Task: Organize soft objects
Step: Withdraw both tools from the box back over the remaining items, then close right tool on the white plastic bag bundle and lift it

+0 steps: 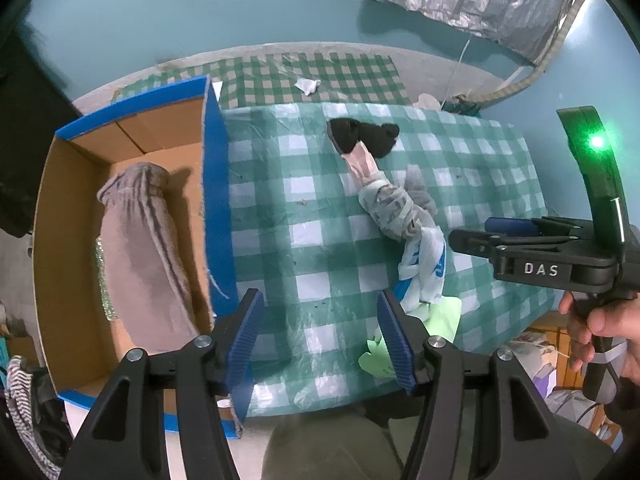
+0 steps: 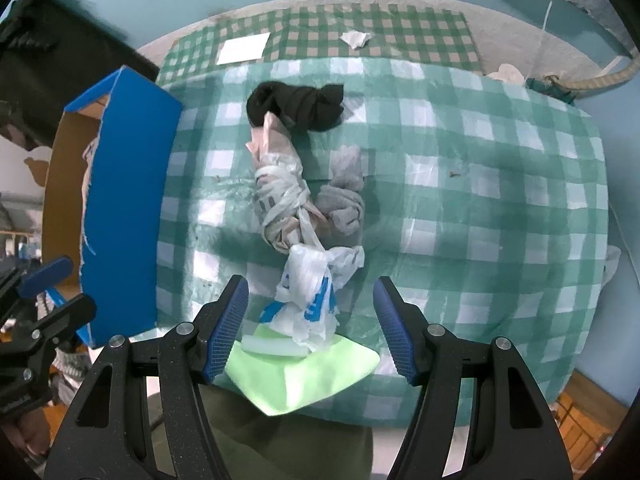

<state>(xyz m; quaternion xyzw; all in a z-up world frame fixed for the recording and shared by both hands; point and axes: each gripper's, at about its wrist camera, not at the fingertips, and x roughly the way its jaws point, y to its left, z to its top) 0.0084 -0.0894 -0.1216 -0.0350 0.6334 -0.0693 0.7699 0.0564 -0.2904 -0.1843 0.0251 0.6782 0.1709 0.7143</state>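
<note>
Spreading widest across both views: desk (image 2: 500,184) under a green-and-white checked plastic cover. Standing at its left edge: blue-sided cardboard box (image 1: 212,184), holding a long brownish-grey cloth roll (image 1: 144,256) lying lengthwise inside. Lying mid-desk, well apart from the box: a black sock bundle (image 2: 298,106), a pinkish bag wrapped in white plastic strips (image 2: 280,204) touching it in front, a grey sock (image 2: 344,196) just beside that, then a white-and-blue plastic bag (image 2: 312,296) nearest the desk edge, resting on a light green cloth (image 2: 304,376). Sitting farther back: a white paper sheet (image 2: 244,49) and a crumpled paper scrap (image 2: 356,38).

Hovering over bare checked cover beside the box: left gripper (image 1: 320,340), jaws released wide, grasping nothing. Hanging over the white-and-blue bag and green cloth: right gripper (image 2: 310,326), jaws likewise spread wide, straddling the bag; whether touching it, impossible to tell.
</note>
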